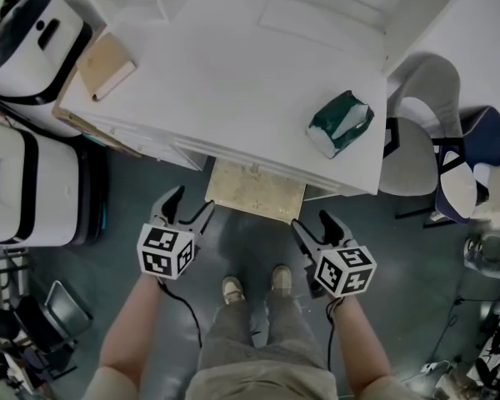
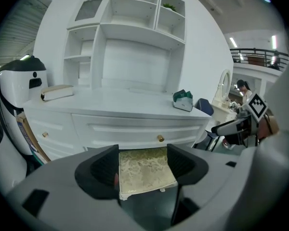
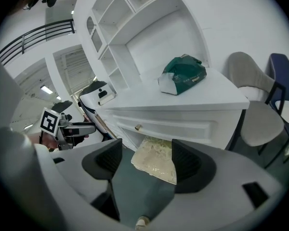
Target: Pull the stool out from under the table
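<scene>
The stool (image 1: 254,190) has a beige patterned seat and stands half tucked under the front edge of the white table (image 1: 233,73). My left gripper (image 1: 189,208) hangs open just left of the stool's near corner, apart from it. My right gripper (image 1: 315,226) is open too, off the stool's near right corner. In the left gripper view the stool seat (image 2: 144,170) shows between the spread jaws of the left gripper (image 2: 143,165), farther off, below the table's drawer. In the right gripper view the stool (image 3: 156,160) lies beyond the right gripper (image 3: 147,165), whose jaws hold nothing.
A green and white packet (image 1: 340,122) and a book (image 1: 107,65) lie on the table. Two white machines (image 1: 25,186) stand at the left. A grey chair (image 1: 417,148) and a blue one (image 1: 475,165) stand at the right. The person's feet (image 1: 254,286) are on the dark floor before the stool.
</scene>
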The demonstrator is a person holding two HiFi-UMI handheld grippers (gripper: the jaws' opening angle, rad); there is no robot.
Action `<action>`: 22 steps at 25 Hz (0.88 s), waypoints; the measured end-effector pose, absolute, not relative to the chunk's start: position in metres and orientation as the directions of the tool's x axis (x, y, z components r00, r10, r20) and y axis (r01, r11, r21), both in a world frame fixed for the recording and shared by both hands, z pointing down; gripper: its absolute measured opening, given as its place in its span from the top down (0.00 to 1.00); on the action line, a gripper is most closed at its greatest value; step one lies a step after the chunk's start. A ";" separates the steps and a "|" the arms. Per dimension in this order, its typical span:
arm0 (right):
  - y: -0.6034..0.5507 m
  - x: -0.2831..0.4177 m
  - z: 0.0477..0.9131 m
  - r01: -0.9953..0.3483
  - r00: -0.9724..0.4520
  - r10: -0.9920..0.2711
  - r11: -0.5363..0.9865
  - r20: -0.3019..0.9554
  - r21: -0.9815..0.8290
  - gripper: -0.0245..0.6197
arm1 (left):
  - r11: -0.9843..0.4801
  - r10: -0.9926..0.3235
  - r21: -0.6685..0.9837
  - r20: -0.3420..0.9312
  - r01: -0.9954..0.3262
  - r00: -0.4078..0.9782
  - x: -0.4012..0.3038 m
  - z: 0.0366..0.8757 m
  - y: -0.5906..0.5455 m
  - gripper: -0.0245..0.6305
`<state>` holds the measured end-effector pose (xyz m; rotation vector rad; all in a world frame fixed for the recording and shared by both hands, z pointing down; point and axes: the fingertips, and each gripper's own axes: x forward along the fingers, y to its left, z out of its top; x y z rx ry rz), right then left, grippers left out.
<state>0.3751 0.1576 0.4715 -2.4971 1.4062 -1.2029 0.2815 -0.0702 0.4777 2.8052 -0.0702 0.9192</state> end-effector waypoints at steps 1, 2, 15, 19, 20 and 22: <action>0.158 0.376 0.478 -0.711 0.293 -0.737 -0.594 0.609 -0.377 0.47 | -0.981 0.011 0.164 0.593 -0.108 0.805 0.282 0.485 -0.072 0.50; 0.158 0.376 0.485 -0.709 0.294 -0.736 -0.596 0.610 -0.377 0.46 | -0.981 0.007 0.161 0.595 -0.111 0.804 0.282 0.492 -0.073 0.49; 0.153 0.402 0.597 -0.706 0.303 -0.703 -0.619 0.643 -0.344 0.43 | -0.961 0.047 0.241 0.627 -0.136 0.777 0.311 0.613 -0.083 0.47; 0.155 0.411 0.633 -0.692 0.310 -0.689 -0.636 0.654 -0.342 0.42 | -0.973 0.054 0.203 0.671 -0.113 0.739 0.318 0.652 -0.089 0.44; 0.155 0.415 0.642 -0.689 0.312 -0.687 -0.639 0.657 -0.342 0.42 | -0.974 0.058 0.199 0.679 -0.108 0.731 0.320 0.660 -0.089 0.43; 0.156 0.423 0.659 -0.684 0.316 -0.680 -0.646 0.661 -0.338 0.42 | -0.970 0.080 0.220 0.690 -0.104 0.720 0.327 0.680 -0.088 0.42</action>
